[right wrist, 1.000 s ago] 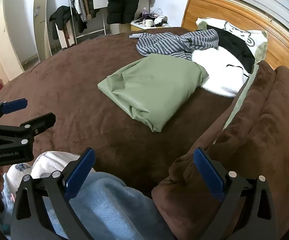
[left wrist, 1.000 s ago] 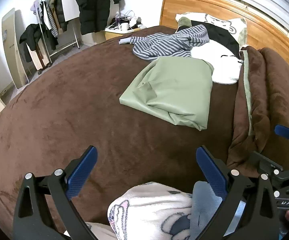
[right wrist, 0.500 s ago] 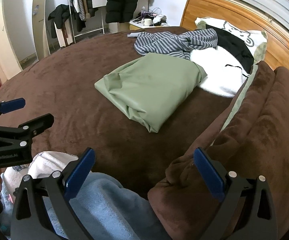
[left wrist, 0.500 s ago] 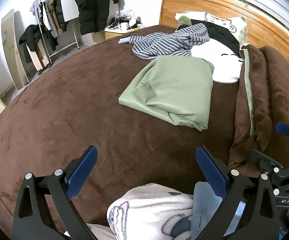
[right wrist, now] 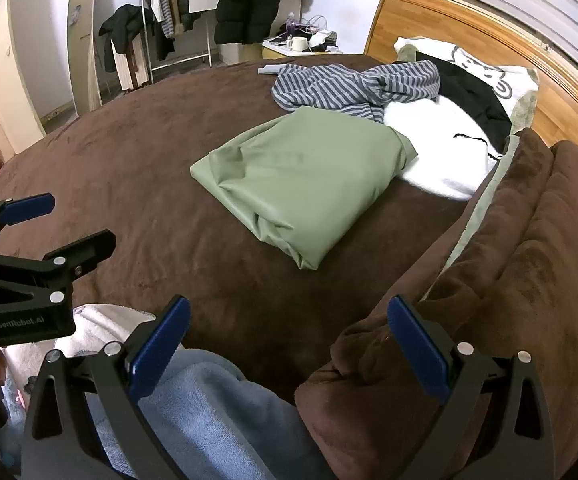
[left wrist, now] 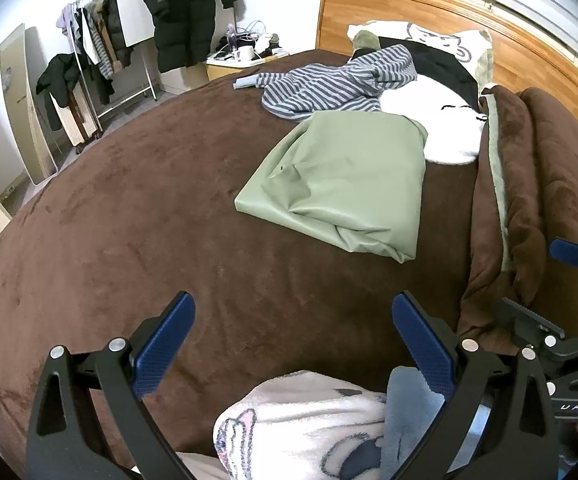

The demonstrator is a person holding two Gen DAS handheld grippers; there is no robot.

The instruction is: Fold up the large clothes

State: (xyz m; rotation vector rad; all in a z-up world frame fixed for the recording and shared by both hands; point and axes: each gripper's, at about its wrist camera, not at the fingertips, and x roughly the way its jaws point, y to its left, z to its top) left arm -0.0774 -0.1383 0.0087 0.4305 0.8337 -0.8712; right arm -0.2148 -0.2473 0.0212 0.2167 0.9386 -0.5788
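We begin with the wide brown plush bedspread (left wrist: 137, 208) that fills the space ahead of both tongs, then the bunched brown fleece blanket (right wrist: 509, 264) heaped just beyond the right gripper's (right wrist: 289, 344) outer finger. Ahead of both tools and well apart from them lies the sage-green smooth folded garment (right wrist: 301, 184), a rough rectangle; we judge its long axis to run diagonally, from the creased corner nearest the right gripper up and away toward the wooden headboard (left wrist: 409, 8). Beyond it sit a grey-and-blue striped crumpled top (left wrist: 329, 84) and a white fluffy garment (right wrist: 441, 148), the latter touching the green one's far edge. The left gripper (left wrist: 293, 340) hangs released, fingers spread wide with nothing between them; the right one is likewise spread and empty. From here the risk, as we see it, is the next pick: reaching over the green piece for the striped top could drag a finger across the slick fabric and undo the fold, and the lumpy near corner looks loosely tucked, though the fisheye makes that hard to confirm. Smallest, the white mug (right wrist: 298, 44) on the far bedside table.
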